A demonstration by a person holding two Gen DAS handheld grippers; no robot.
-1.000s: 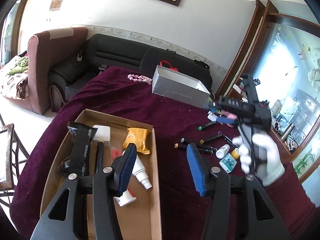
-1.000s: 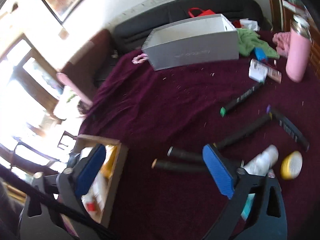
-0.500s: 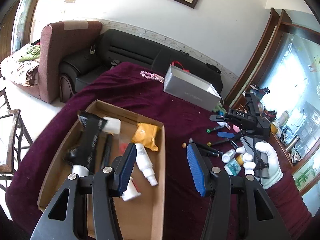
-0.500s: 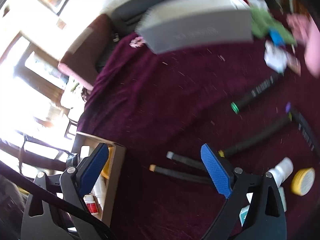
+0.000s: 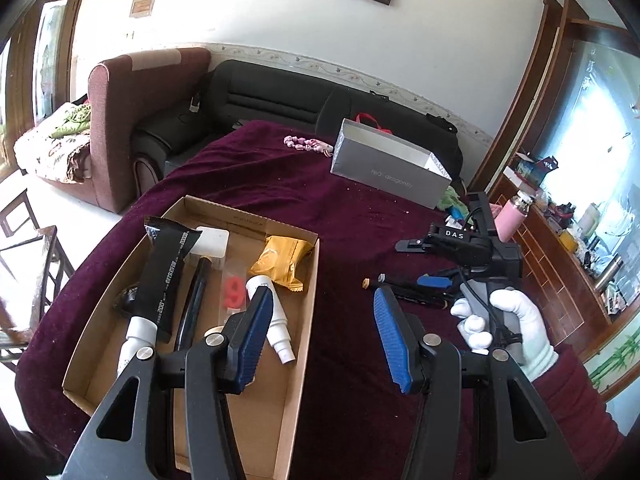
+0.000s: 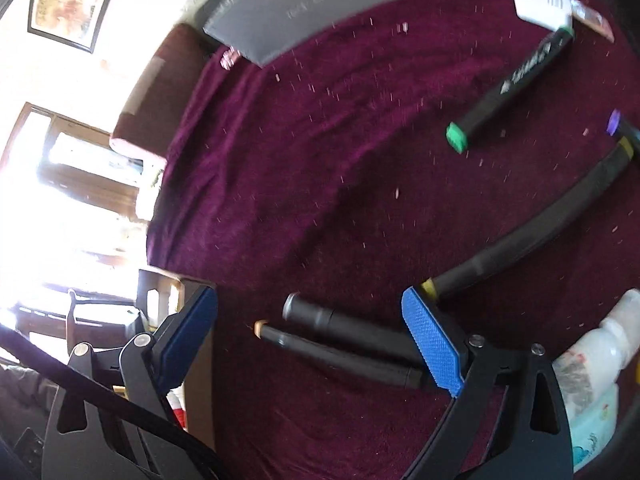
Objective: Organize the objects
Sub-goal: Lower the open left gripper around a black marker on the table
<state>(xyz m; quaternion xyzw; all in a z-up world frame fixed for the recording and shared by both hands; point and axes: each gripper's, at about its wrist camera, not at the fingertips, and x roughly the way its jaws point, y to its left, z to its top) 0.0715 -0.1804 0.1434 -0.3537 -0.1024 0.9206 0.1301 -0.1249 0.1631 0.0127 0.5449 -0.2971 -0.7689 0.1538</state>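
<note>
**A:** What has changed in the last second?

**B:** The right hand-held gripper [image 6: 310,344] has dropped closer to the markers on the maroon worktop [image 6: 320,160]. A second ago it looked across the whole spread; now two black markers lie side by side right between its blue pads, the grey-capped marker [image 6: 340,322] and the orange-tipped marker [image 6: 340,354]. Its jaws stand wide apart and hold nothing.

**A:** And the left one?

**B:** The left hand-held gripper [image 5: 320,336] has pulled back and risen above the cardboard box [image 5: 308,320], also spread wide and empty. I judge that its drop-off is finished and that the next pick falls to the right side.

**A:** So where do the task's things stand?

**B:** Part sorted. The box already holds a black tube [image 5: 168,276], a yellow packet [image 5: 282,264], a white spray bottle [image 5: 272,324] and a black pen [image 5: 196,300]. The markers are well apart from it, out on the cloth.

**A:** What does each camera give that the other lacks?

**B:** Only the left wrist view shows the box's contents and the gloved right hand [image 5: 504,332] on its handle. Only the right wrist view shows the green-capped marker [image 6: 508,92], the yellow-ended marker [image 6: 536,228] and a white bottle [image 6: 600,344] at the edge, though blurred.
</note>
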